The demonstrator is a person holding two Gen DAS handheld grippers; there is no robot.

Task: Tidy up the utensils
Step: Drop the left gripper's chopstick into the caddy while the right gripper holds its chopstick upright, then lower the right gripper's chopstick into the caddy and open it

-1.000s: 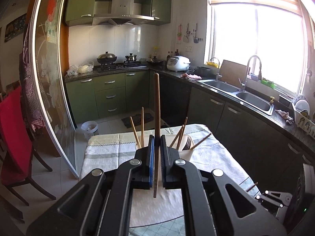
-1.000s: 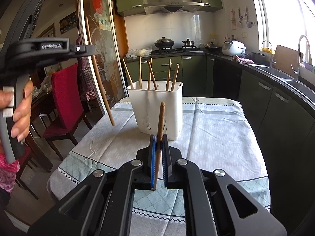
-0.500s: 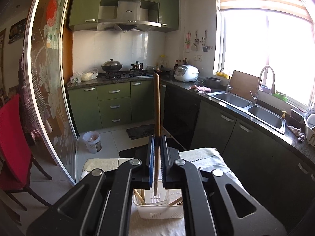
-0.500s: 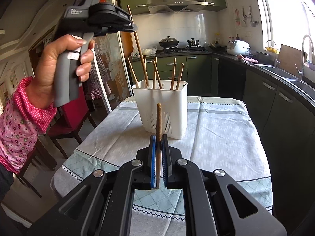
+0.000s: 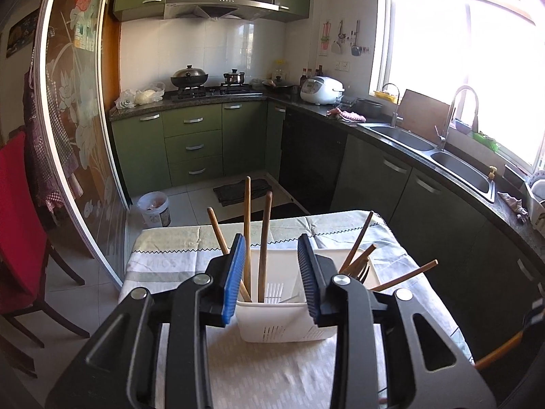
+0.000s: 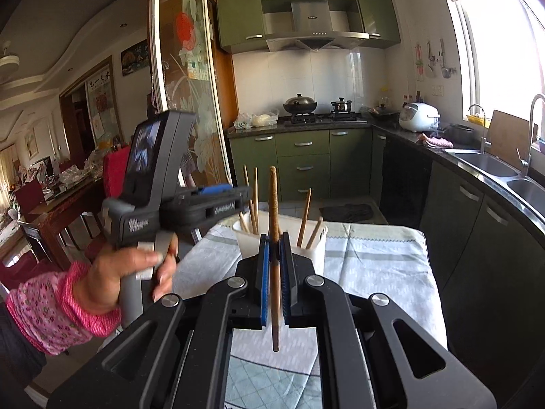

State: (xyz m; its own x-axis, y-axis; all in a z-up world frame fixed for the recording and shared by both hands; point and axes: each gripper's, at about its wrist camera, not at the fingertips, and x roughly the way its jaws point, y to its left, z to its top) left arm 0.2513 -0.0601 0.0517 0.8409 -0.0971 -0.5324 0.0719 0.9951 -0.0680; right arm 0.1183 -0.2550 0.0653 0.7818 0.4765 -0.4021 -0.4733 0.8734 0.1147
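Left wrist view: no writing can be read. The left tool hangs over the white utensil basket on the table, its blue pads parting. A second ago they clamped a wooden chopstick; now that released chopstick stands free in the basket between the pads, beside other chopsticks. More sticks lean out to the right. Beyond the table are green cabinets and a sink on the right.

Right wrist view: the right tool is clamped on an upright brown chopstick, as before, but the tool sits higher than a second ago. Printed lettering on the left tool's side is too blurred to read. A hand in a pink sleeve holds it at near left, partly hiding the basket.
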